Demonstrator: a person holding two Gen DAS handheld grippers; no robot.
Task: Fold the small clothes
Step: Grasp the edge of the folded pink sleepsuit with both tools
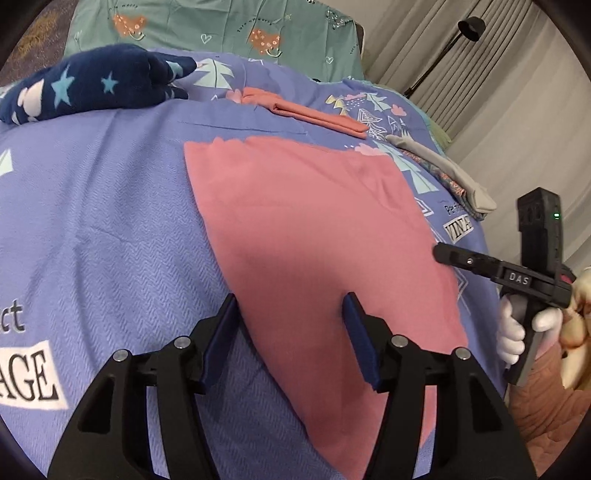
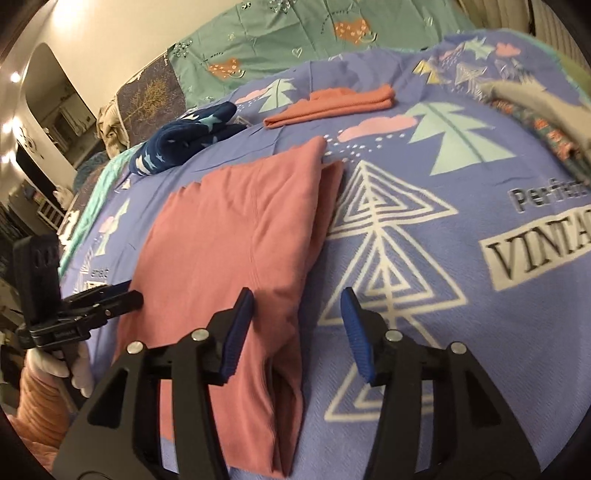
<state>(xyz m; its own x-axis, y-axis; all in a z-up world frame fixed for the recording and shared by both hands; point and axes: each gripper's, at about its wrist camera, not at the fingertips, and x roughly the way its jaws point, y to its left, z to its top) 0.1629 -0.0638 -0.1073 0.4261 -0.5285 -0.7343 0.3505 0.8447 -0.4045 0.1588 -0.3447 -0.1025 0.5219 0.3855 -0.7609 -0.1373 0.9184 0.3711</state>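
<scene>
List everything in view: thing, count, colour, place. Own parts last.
pink garment: one, pink, folded flat mid-blanket
orange garment: one, orange, folded, behind the pink one
navy garment: one, navy with stars, bundled at far left
grey garment: one, grey, at the blanket's right edge
blanket: one, lilac with tree prints, under the clothes
green sheet: one, teal, behind the blanket
lamp: one, black, by the curtain
left tongs: open, empty
right tongs: open, empty
gloved hand: white, holding the right tongs
</scene>
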